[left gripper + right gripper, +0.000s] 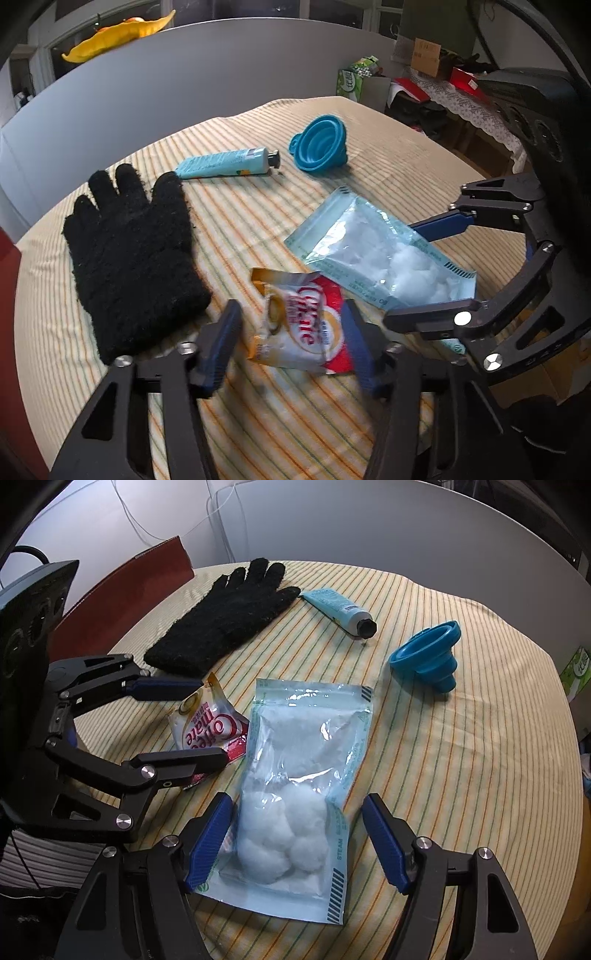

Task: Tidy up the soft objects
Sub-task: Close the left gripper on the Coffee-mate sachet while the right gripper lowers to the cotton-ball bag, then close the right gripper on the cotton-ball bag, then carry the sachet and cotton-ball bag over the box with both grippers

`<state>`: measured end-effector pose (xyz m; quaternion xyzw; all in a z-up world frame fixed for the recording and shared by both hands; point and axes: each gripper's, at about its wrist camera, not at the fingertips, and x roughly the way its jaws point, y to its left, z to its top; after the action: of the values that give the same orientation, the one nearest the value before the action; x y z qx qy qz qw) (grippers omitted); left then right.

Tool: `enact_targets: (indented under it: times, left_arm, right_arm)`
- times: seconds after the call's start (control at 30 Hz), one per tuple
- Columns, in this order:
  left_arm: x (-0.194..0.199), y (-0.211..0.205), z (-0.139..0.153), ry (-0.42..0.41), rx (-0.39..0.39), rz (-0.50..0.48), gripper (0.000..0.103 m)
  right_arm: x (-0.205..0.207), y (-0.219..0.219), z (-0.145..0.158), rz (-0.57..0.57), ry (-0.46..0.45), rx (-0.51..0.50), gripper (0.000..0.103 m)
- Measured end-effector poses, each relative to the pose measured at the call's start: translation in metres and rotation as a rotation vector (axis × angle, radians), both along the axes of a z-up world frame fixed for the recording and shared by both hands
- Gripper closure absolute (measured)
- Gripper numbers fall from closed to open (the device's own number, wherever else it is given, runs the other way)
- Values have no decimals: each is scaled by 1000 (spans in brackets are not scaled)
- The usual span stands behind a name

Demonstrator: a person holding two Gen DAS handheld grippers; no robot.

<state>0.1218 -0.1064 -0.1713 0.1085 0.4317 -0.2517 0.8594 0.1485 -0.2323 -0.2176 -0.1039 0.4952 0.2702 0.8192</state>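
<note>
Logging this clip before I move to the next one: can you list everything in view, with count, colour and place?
glove: one, black, flat at the cloth's far left
creamer sachet: one, red, white and gold, between the left tongs' fingers
cotton ball pouch: one, clear and pale blue, between the right tongs' fingers
tube: one, light blue with black cap, beyond the glove
collapsible funnel: one, blue, on its side beside the tube
tablecloth: one, yellow striped, under everything
left tongs: black, blue pads, around the sachet
right tongs: same, open, straddling the pouch
</note>
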Motion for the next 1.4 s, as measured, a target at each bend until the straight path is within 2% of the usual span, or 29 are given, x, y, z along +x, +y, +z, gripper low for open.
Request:
enact_targets:
  times: [0.13,0.17,0.27,0.47,0.67,0.8,1.07,1.27,1.4]
  left_arm:
    - [0,-1,0,-4,-4,6,63]
    - [0,1,0,-5,-7,15,70]
    - [1,7,0,9,-35,30,74]
    - [-6,5,1,-21,-24,37,76]
    - [-8,16,0,7,-79,79,78]
    - [-13,22,3,4,-88,93,78]
    - [-25,51,24,-14,-176,157,78]
    - [-39,84,51,-71,-213,229,78]
    - [-48,111,71,-121,-199,293,78]
  right_arm:
    - [-1,1,1,10,9,14,48]
    - [-2,2,1,17,14,17,52]
    - [-3,3,1,24,22,21,59]
    - [-6,2,3,5,29,28,66]
    - [-11,-6,6,-30,27,44,68]
    - [-11,-9,12,-47,18,62,68]
    - [-15,-5,33,-45,-14,100,68]
    - [-15,14,59,4,-47,136,68]
    - [-10,38,77,58,-65,142,68]
